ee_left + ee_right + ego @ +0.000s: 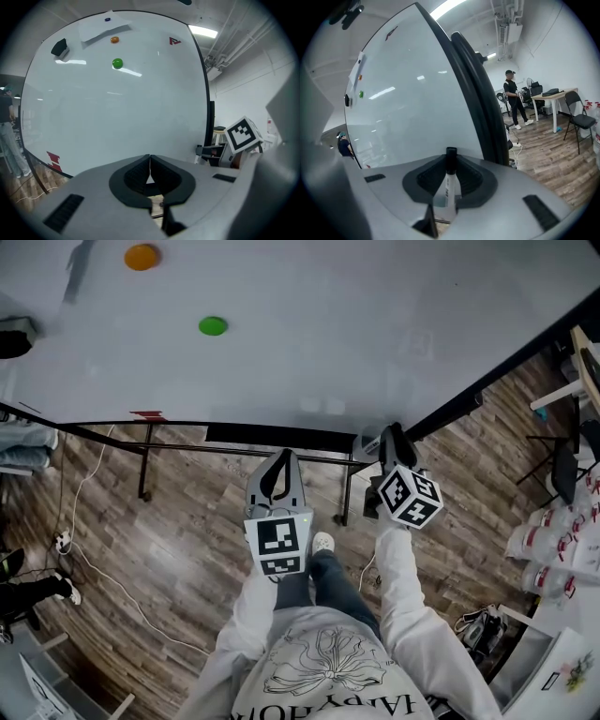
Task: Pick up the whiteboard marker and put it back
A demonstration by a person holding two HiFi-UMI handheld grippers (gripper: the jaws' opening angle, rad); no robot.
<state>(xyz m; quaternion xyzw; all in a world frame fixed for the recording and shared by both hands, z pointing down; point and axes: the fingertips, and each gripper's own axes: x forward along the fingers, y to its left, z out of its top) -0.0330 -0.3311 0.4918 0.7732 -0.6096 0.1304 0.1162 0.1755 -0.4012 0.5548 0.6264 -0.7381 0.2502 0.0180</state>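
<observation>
At the lower edge of the whiteboard (328,334), your right gripper (451,164) clamps the whiteboard marker (448,185) upright, ready for lifting; your left gripper (150,166), closed and empty, hangs clear.

Wide whiteboard (328,324), carried on a black tube frame (145,460). Stuck to its face: an orange magnet (142,256) near the top, a green magnet (213,325) below and right of it, a black eraser (14,341) at the left edge, a red mark (147,414) by the bottom rail. Underneath, wood-plank floor (187,549) with a white cable (84,474) trailing across it.
</observation>
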